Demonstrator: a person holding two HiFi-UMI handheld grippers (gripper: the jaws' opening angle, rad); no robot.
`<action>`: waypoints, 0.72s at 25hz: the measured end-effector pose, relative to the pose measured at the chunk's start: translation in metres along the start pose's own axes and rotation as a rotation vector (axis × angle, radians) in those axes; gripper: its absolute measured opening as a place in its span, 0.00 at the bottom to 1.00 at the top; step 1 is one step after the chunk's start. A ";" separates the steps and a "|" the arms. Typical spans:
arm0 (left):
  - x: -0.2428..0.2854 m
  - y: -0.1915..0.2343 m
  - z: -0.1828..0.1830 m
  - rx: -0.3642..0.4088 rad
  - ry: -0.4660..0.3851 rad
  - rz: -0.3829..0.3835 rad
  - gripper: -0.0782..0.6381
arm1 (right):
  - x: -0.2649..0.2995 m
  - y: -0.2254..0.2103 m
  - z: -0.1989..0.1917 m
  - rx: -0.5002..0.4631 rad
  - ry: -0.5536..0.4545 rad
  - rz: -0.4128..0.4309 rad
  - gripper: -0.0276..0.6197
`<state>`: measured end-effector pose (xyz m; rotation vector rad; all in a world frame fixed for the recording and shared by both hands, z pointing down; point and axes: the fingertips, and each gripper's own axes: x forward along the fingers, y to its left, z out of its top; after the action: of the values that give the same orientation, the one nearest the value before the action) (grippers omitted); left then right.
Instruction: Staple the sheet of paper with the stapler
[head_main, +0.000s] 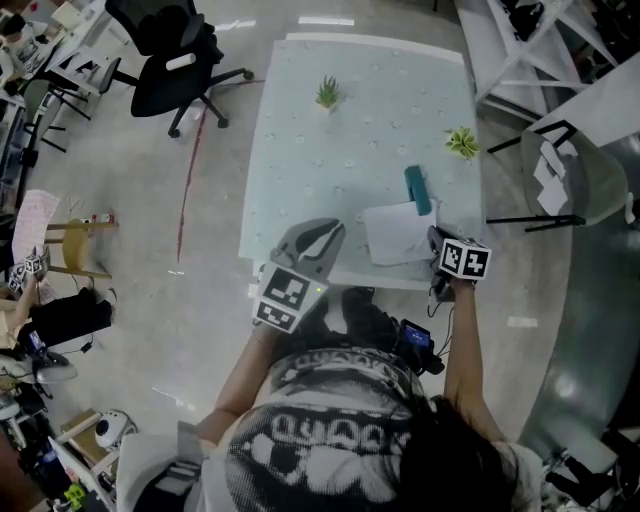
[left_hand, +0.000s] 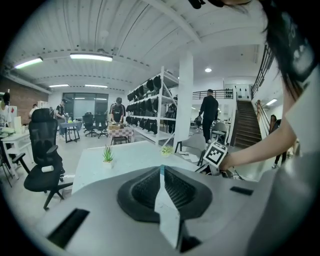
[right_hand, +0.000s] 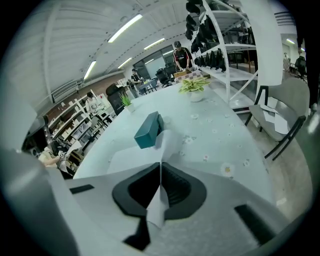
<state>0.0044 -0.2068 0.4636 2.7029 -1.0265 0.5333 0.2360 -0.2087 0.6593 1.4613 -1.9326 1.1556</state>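
**Teal stapler untouched, sheet not yet stapled**

Head view: the stapler (head_main: 418, 190) lies on the pale flowered desk (head_main: 340, 140), its near end touching the far corner of the sheet of paper (head_main: 398, 233). The sheet rests by the desk's near right edge. The left tool (head_main: 330, 232) hangs over the near edge, well apart from both. The right tool (head_main: 436, 238) is just beside the sheet's right side. Neither grips anything, so I judge the task barely begun. Feeding the sheet into the stapler and pressing down are both left to do.

Left gripper view: the left tool (left_hand: 161, 172) has its jaws pressed together on nothing, with bare desk (left_hand: 130, 155) ahead.

Right gripper view: the right tool (right_hand: 160, 167) is likewise pressed together and empty. The sheet (right_hand: 170, 142) lies just ahead with one corner curled up against the stapler (right_hand: 148, 131).

Writing: no brand or label can be read on the stapler. The tools' cubes carry only black-and-white square patterns.
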 end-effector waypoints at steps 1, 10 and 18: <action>0.002 0.000 0.001 -0.001 0.000 0.006 0.14 | 0.002 -0.001 0.000 -0.011 0.013 0.004 0.07; 0.009 0.000 0.003 -0.017 -0.002 0.063 0.14 | -0.008 -0.019 0.005 -0.162 0.061 -0.047 0.30; 0.013 -0.002 0.006 -0.031 -0.021 0.106 0.14 | -0.018 0.017 0.078 -0.375 -0.001 0.092 0.10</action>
<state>0.0166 -0.2151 0.4633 2.6438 -1.1790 0.5042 0.2357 -0.2624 0.5971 1.1835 -2.0977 0.7713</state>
